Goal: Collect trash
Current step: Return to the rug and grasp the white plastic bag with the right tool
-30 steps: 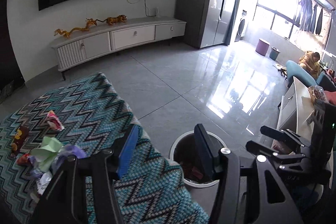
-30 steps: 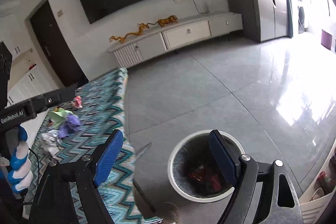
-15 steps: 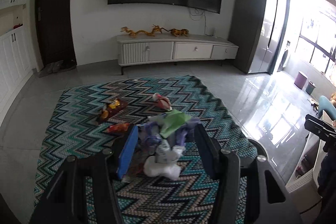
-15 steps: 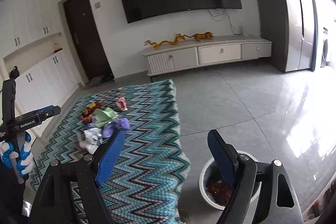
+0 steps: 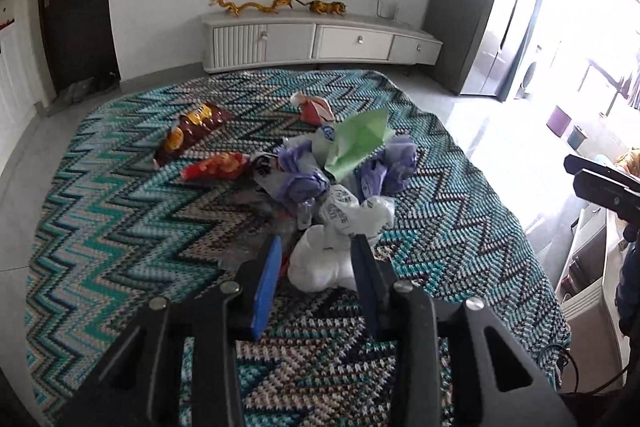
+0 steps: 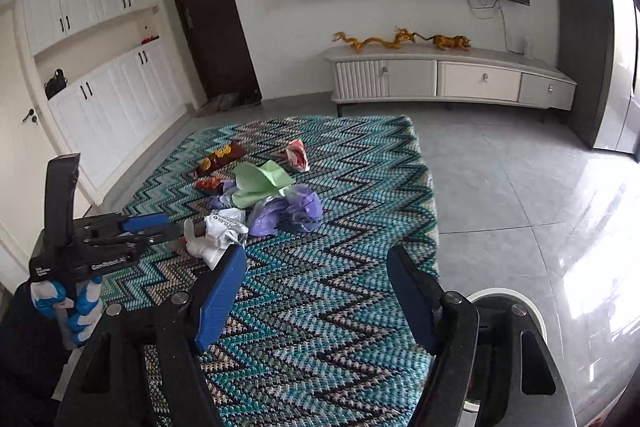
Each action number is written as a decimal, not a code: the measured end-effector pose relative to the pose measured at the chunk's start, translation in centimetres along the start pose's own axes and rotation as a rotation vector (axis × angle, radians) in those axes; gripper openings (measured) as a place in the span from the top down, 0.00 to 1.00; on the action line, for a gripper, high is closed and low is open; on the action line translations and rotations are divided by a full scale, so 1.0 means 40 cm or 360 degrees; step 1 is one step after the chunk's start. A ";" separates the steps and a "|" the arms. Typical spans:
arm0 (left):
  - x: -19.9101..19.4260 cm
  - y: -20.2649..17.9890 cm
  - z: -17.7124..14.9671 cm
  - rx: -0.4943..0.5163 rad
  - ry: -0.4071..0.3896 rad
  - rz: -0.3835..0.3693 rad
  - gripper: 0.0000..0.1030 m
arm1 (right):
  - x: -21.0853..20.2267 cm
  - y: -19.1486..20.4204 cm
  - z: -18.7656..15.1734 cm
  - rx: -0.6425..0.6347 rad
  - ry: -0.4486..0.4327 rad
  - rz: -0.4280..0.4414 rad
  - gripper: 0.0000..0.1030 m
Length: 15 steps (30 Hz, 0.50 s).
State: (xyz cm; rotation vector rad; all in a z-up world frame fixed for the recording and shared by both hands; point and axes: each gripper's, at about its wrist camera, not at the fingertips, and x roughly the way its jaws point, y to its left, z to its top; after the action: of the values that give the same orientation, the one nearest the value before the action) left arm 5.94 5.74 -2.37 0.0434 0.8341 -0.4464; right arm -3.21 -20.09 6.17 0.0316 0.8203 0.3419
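On woven zigzag rug (image 5: 120,227), left gripper (image 5: 316,259) half-closed around crumpled white plastic bag (image 5: 320,263); right gripper (image 6: 316,279) open, empty.

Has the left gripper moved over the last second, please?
Yes. The left gripper swung from the white bin to the trash pile on the zigzag rug; its jaws, just closing, flank a crumpled white bag.

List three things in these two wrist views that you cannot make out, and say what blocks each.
1. White round trash bin: right wrist view, mostly behind the right tongs; contents hidden.
2. Crumpled white plastic bag: left wrist view; whether the left tongs pinch it is unclear, as their pads cover its sides.
3. Printing on the dark brown snack wrapper: too small.
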 end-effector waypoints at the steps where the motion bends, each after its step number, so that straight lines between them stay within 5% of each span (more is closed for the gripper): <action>1: 0.014 0.003 0.001 -0.0004 0.0008 -0.0010 0.71 | 0.014 0.004 0.001 -0.0005 0.0016 0.0003 0.31; 8: 0.063 0.016 -0.003 0.0011 0.0040 -0.0048 0.94 | 0.107 0.028 0.006 -0.0035 0.0107 0.0065 0.32; 15: 0.023 0.034 -0.013 -0.0047 -0.0055 -0.0032 0.99 | 0.207 0.109 0.021 -0.0145 0.0189 0.0208 0.34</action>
State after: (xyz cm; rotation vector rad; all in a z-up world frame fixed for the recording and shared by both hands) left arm 6.67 6.73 -3.57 0.0004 0.8075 -0.4523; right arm 1.37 -13.32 1.56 -0.0203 0.9216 0.5077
